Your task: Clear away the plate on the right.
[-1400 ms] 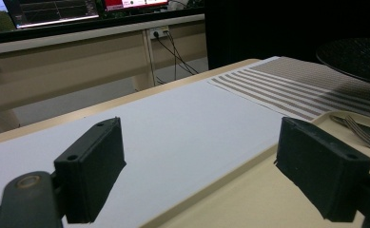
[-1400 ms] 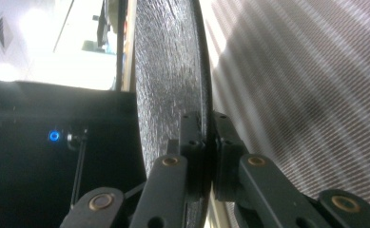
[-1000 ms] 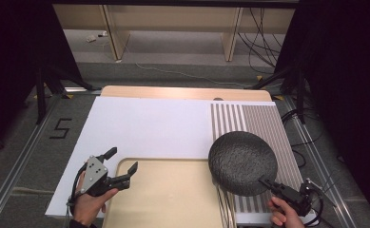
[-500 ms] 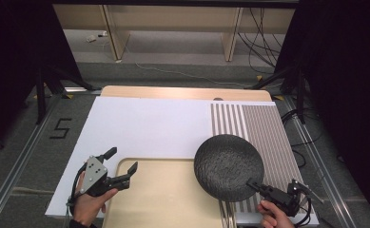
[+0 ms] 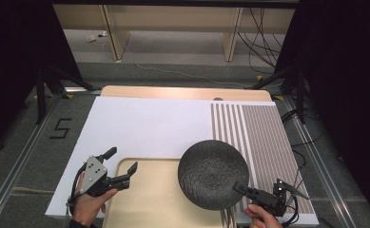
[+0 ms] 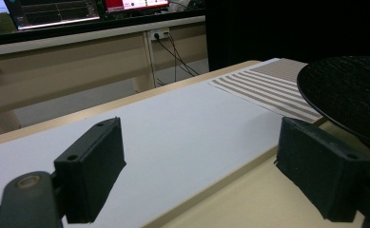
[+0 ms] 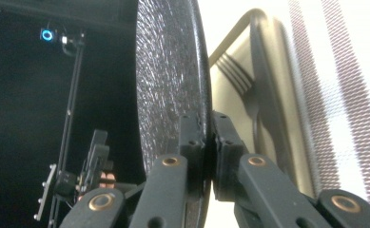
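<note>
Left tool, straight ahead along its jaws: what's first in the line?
Nothing on the white mat as far as the left gripper view shows. The left tool is open; the black plate sits off to one side, though depth is unclear.

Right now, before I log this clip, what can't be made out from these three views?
- Fork: right gripper view shows the tines; the handle is hidden behind the black plate and right gripper.
- Tray: its near edge is cut off by the high view's bottom.
- Left gripper: whether it touches the tray cannot be told.
- Monitors: left gripper view, text too small.
</note>
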A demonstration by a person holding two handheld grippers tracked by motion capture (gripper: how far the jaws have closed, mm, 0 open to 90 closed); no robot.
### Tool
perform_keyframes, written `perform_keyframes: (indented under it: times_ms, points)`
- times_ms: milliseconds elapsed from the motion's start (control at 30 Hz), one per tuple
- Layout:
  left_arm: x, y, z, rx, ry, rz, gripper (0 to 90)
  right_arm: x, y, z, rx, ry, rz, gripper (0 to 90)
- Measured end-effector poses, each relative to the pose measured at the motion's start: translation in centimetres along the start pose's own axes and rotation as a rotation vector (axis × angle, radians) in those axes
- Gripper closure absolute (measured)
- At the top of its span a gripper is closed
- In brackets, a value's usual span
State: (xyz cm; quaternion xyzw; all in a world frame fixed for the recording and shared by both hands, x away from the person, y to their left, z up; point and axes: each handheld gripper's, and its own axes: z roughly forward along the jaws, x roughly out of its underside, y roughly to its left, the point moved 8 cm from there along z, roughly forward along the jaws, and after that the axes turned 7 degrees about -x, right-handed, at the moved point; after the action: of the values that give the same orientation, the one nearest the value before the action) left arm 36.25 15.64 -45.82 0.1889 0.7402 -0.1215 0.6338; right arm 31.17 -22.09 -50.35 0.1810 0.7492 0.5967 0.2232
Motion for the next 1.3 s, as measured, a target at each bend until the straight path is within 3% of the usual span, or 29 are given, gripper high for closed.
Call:
perform_keyframes:
  times_ms: [167,200,233,267,333,400,433,567,833,933,967,1300]
  points:
    - [0.0,0.0,0.0,0.000,0.001,0.002,16.0,0.9,0.0,0.9,0.001,0.033,-0.027,85.9]
    - [0.0,0.0,0.0,0.000,0.001,0.002,16.1,1.1,0.1,0.9,0.001,0.053,-0.016,85.8]
    - [0.0,0.0,0.0,0.001,0.001,0.001,16.1,1.2,0.2,1.3,-0.009,0.036,-0.005,85.8]
    - [0.0,0.0,0.0,0.001,0.001,0.002,16.1,1.5,-0.1,1.4,0.002,0.056,-0.034,85.8]
    - [0.0,0.0,0.0,0.001,0.001,0.001,16.1,1.9,0.2,1.6,-0.009,0.091,-0.014,85.8]
    - [0.0,0.0,0.0,0.000,0.001,0.001,16.0,2.1,0.1,2.1,-0.004,0.074,-0.018,85.8]
    - [0.0,0.0,0.0,0.001,0.001,0.001,16.1,2.4,0.2,2.1,-0.006,0.106,-0.017,85.8]
    - [0.0,0.0,0.0,0.001,0.002,0.002,16.1,2.9,0.1,2.5,-0.004,0.134,-0.021,85.7]
    - [0.0,0.0,0.0,0.002,0.002,0.002,16.0,3.5,-0.1,3.3,0.021,0.146,-0.031,85.6]
    - [0.0,0.0,0.0,0.002,0.001,0.002,16.1,3.9,-0.1,3.5,0.020,0.172,-0.025,85.6]
    - [0.0,0.0,0.0,0.002,0.001,0.002,16.1,4.0,-0.4,3.5,0.026,0.187,-0.048,85.6]
    - [0.0,0.0,0.0,0.003,0.000,0.002,16.1,5.1,-0.7,4.5,0.048,0.228,-0.048,85.5]
